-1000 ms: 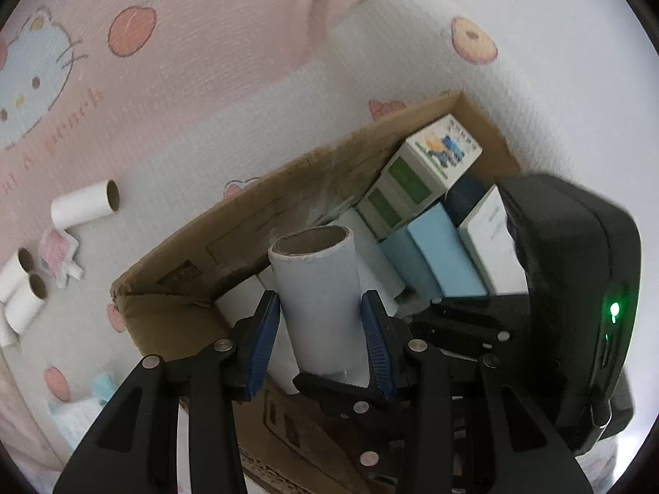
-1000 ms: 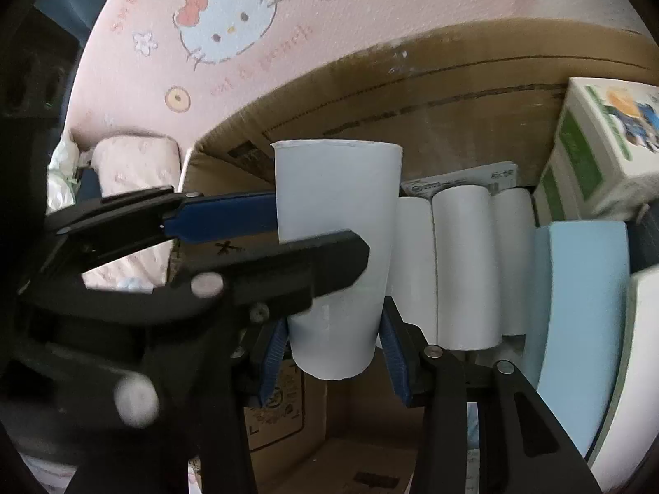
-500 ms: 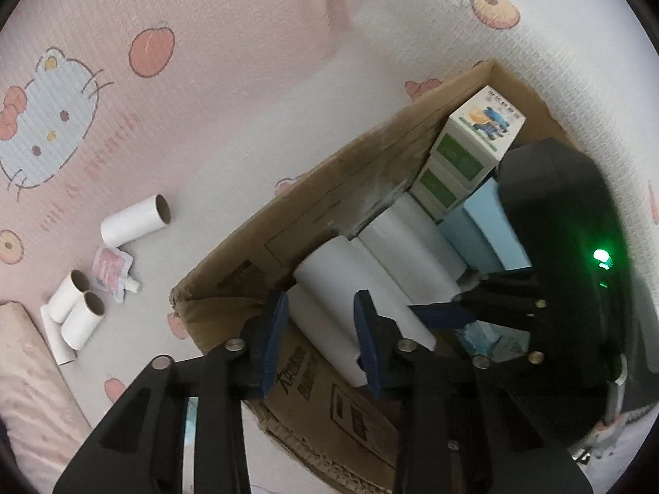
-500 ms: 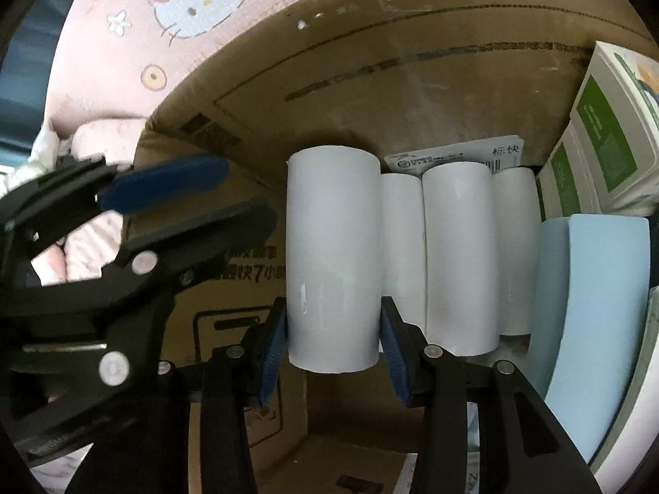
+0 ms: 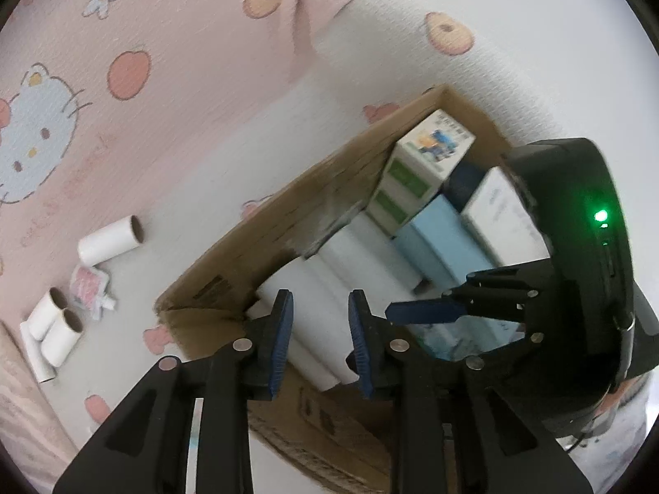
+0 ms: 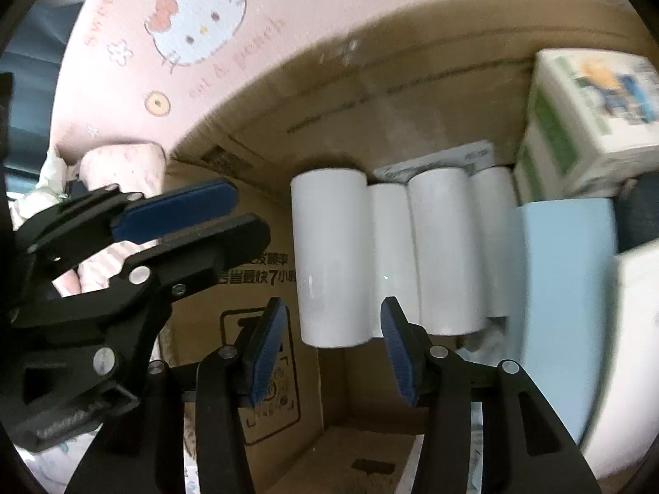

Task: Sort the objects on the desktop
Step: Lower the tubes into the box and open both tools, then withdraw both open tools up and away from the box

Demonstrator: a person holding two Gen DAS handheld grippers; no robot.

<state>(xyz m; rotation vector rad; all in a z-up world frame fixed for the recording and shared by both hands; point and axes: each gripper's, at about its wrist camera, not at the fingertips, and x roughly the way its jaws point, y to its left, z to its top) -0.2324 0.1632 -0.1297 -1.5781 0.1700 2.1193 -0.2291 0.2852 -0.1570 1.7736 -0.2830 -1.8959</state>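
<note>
Right tool (image 6: 329,348): jaws opening, blue pads spread to either side of the near end of a white roll (image 6: 331,259) and no longer pressing on it; the roll is released.
Left tool (image 5: 319,339): jaws part-way apart with nothing between them, hanging over the same end of the box; in the right wrist view it shows at the left, beside the roll and clear of it.
White roll: lies inside the cardboard box (image 6: 263,152), first in a row of four like rolls (image 6: 442,251) laid side by side. Its long axis runs straight away from the right tool, toward the far wall of the box.
Key relation: the roll sits directly ahead of the right tool's pads, on the line it points along, so drawing back along that line should clear it without nudging the row. The right tool is the nearer one.
Box contents: past the rolls, a pale blue box (image 6: 564,300), then a green and white carton (image 6: 585,111) in the far corner.
Open room: bare cardboard floor shows at the near-left end of the box, beside the released roll; the right end looks full.
Outside the box: three loose tubes lie on a pink and white cartoon-print bed cover (image 5: 185,94), one alone (image 5: 111,241) and a pair (image 5: 53,327) near the cover's left edge, well apart from both tools. A small pink pouch (image 5: 88,286) lies between them.
Likely next: judging by the task, those tubes remain to be gathered.
</note>
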